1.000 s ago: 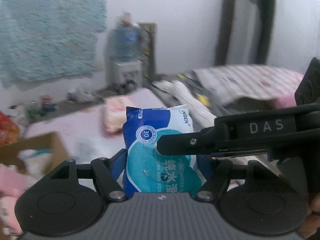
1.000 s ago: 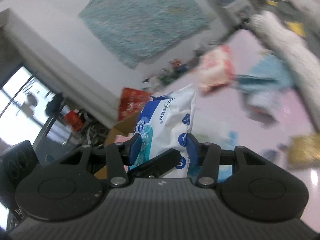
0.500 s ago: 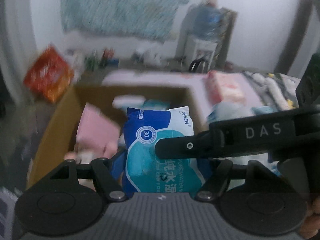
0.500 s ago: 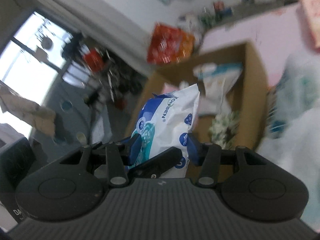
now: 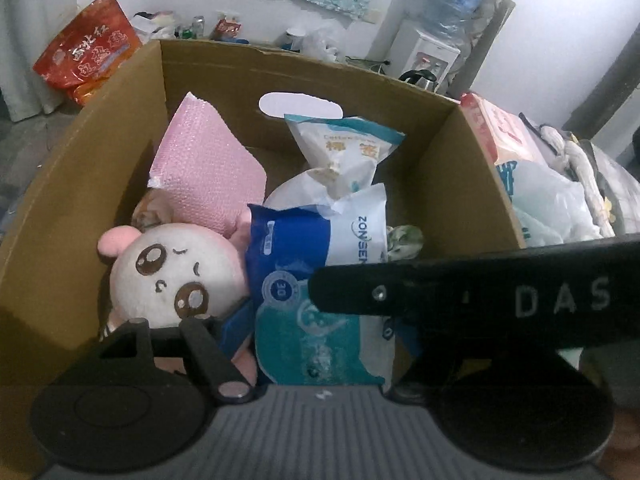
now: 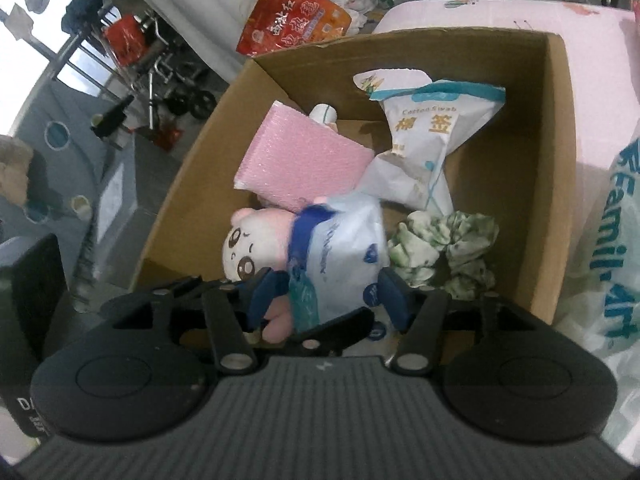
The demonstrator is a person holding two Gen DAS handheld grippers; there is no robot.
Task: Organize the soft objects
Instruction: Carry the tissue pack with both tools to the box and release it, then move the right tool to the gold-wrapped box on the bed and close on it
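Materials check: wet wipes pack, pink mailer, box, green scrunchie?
Wet wipes pack: glossy plastic film, by its sheen and creases.
Pink mailer: bubble-wrap plastic, dimpled surface.
Box: matte brown corrugated cardboard, probably.
Green scrunchie: looks like soft gathered fabric, ruffled folds.

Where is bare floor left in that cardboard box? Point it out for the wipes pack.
Bare floor shows along the right wall of the cardboard box, between it and the cotton swab bag and green scrunchie. A smaller patch lies at the back between the pink bubble mailer and that bag. The plush toy corner is crowded.
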